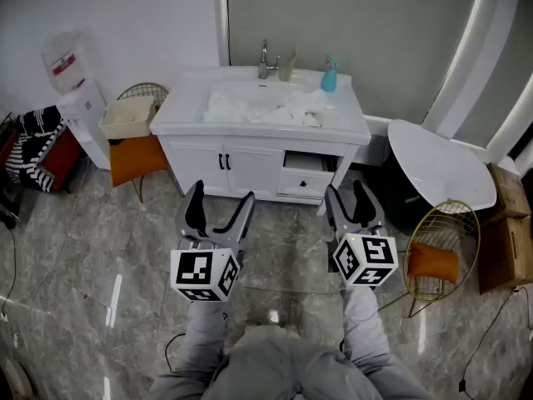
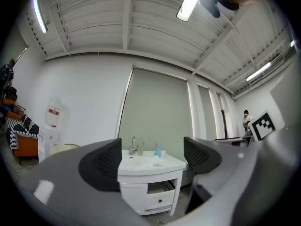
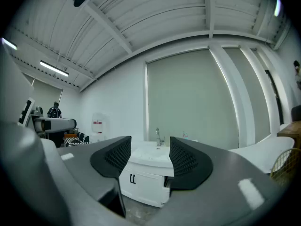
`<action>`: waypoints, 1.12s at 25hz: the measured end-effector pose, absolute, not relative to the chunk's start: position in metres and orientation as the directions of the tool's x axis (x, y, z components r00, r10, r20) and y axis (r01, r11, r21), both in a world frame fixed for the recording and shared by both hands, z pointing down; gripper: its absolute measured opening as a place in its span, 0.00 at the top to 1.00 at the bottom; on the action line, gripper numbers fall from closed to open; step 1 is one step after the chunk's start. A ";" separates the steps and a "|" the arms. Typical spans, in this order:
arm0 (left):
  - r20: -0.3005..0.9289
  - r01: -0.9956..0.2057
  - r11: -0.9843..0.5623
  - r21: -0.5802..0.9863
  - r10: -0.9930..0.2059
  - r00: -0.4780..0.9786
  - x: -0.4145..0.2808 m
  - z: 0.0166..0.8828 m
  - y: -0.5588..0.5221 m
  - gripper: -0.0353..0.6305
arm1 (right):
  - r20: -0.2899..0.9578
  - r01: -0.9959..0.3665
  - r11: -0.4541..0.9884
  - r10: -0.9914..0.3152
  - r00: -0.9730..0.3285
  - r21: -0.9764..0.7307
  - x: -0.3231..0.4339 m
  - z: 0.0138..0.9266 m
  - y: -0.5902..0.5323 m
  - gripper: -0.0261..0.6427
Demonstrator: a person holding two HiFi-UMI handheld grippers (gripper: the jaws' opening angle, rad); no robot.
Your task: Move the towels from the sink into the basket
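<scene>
Grey marble-look floor [image 1: 100, 248], white wall and grey-green panel at the back. Left gripper [image 1: 221, 197] is at lower centre-left of the head view, jaws spread wide with nothing between them; its own view shows only the distant cabinet through the gap. Right gripper [image 1: 347, 192] is at lower centre-right, jaws set closer together but apart, also empty. Both hang over bare floor, well apart from the white vanity [image 1: 179, 123] at upper centre. The sink sits in the vanity top, and the white towels [image 1: 262, 108] lie crumpled in it and spill onto the counter to the right. The faucet [image 1: 265, 59] is behind them, with a blue bottle [image 1: 330, 76] at the back right of the counter. A drawer [image 1: 306, 163] on the vanity's right side is pulled open. The cream basket [image 1: 125, 127] sits on an orange-seated chair [image 1: 137, 161] just beside the vanity's left end, upper left of frame. A water dispenser [image 1: 79, 98] stands further left. A second wire chair [image 1: 437, 257] with an orange cushion is at lower right.
</scene>
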State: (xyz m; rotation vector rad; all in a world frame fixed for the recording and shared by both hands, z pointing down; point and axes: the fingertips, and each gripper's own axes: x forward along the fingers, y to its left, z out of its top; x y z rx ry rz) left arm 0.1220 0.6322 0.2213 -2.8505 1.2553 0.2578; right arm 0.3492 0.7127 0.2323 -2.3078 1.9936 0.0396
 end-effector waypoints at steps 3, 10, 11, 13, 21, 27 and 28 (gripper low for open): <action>-0.155 -0.729 -0.682 0.050 -0.727 0.669 0.124 0.222 0.633 0.25 | -0.077 -0.988 -0.147 -0.986 0.151 -0.055 0.349 0.233 0.714 0.58; -0.161 -0.717 -0.695 0.058 -0.715 0.680 0.128 0.221 0.634 0.25 | -0.076 -0.988 -0.148 -0.986 0.151 -0.050 0.348 0.234 0.715 0.58; -0.162 -0.715 -0.697 0.056 -0.713 0.682 0.129 0.220 0.634 0.25 | -0.075 -0.988 -0.148 -0.986 0.152 -0.049 0.348 0.234 0.714 0.58; -0.164 -0.714 -0.698 0.051 -0.711 0.683 0.130 0.218 0.633 0.25 | -0.073 -0.988 -0.148 -0.986 0.151 -0.048 0.348 0.233 0.713 0.58; -0.169 -0.708 -0.704 0.048 -0.705 0.689 0.126 0.218 0.626 0.25 | -0.074 -0.987 -0.153 -0.985 0.156 -0.038 0.341 0.230 0.705 0.58; -0.156 -0.687 -0.725 0.042 -0.684 0.712 0.116 0.224 0.613 0.25 | -0.118 -0.986 -0.150 -0.980 0.157 -0.070 0.324 0.223 0.694 0.58; -0.152 -0.679 -0.733 0.035 -0.676 0.721 0.116 0.227 0.612 0.25 | -0.119 -0.986 -0.152 -0.980 0.159 -0.069 0.320 0.225 0.691 0.58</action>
